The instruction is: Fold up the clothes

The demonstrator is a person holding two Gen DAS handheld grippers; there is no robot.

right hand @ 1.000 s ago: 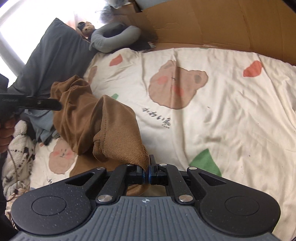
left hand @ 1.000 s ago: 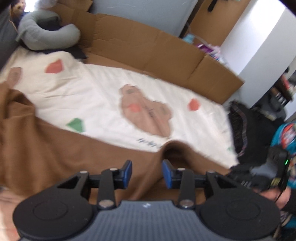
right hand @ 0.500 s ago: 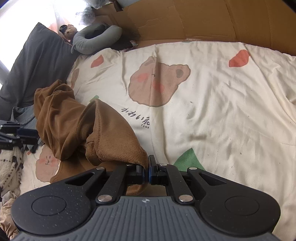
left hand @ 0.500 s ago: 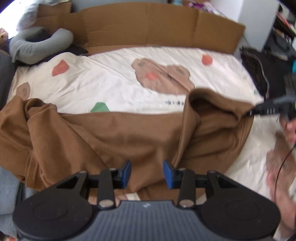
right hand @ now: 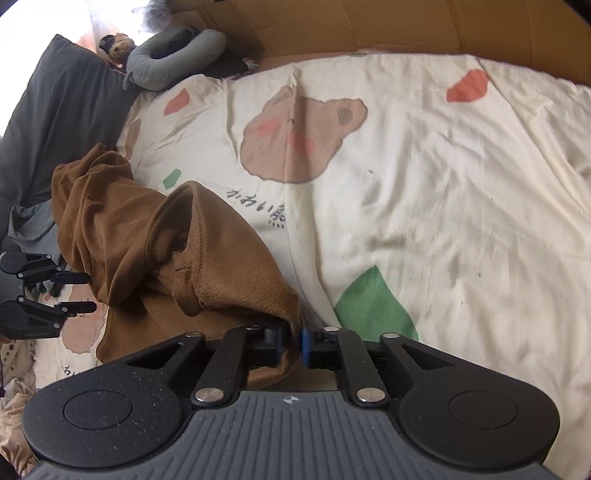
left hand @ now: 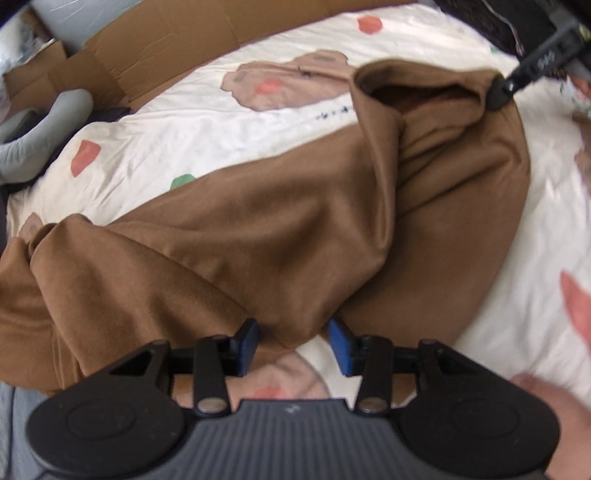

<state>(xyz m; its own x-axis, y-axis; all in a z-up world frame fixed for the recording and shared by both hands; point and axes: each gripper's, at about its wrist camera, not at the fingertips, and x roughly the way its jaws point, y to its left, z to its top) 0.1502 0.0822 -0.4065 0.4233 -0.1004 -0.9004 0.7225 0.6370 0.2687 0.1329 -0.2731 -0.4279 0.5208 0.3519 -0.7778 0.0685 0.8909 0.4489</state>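
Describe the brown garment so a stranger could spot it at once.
Find the cream bedsheet printed with bear faces. On its left side lies the brown garment, crumpled. It is the only plain brown cloth there, unlike the dark grey pillow beside it.

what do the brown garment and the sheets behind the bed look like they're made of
Brown garment: looks like soft fleece or velour, matte with a short nap and thick stitched hems. Sheets behind the bed: flattened corrugated cardboard, dull tan with fold creases.
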